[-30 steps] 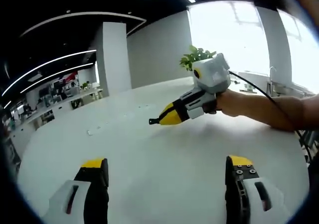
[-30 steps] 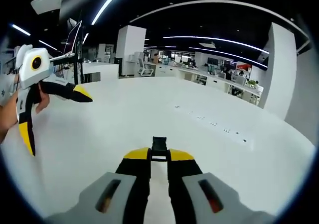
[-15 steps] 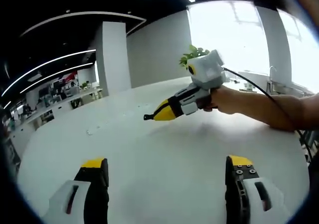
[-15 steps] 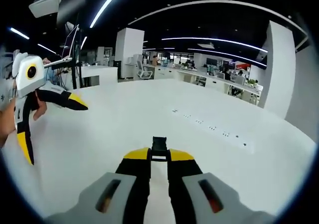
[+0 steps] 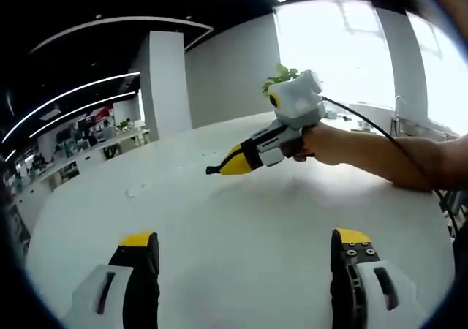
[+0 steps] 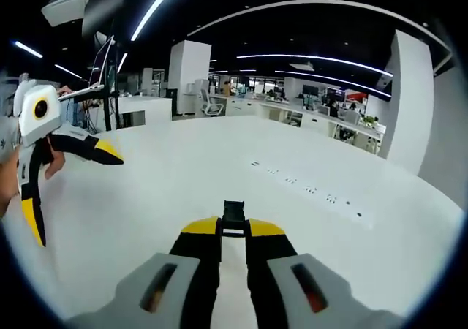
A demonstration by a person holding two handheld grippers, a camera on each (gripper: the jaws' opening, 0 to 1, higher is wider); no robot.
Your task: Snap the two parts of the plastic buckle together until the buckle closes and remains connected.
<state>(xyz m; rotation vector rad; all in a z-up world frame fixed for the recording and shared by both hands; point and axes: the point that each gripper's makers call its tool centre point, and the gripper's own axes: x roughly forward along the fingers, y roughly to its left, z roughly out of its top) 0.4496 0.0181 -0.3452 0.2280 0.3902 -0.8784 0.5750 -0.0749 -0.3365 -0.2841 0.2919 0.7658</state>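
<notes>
Between right hand-held gripper jaws, black buckle part, white table

bench: broad, white, bare | ceiling: dark, long curved light strips | pillar: wide, white | window: large, bright, washed out | plant: green, leafy, before the window | far rows of office desks with chairs

Black buckle part, white table
</notes>
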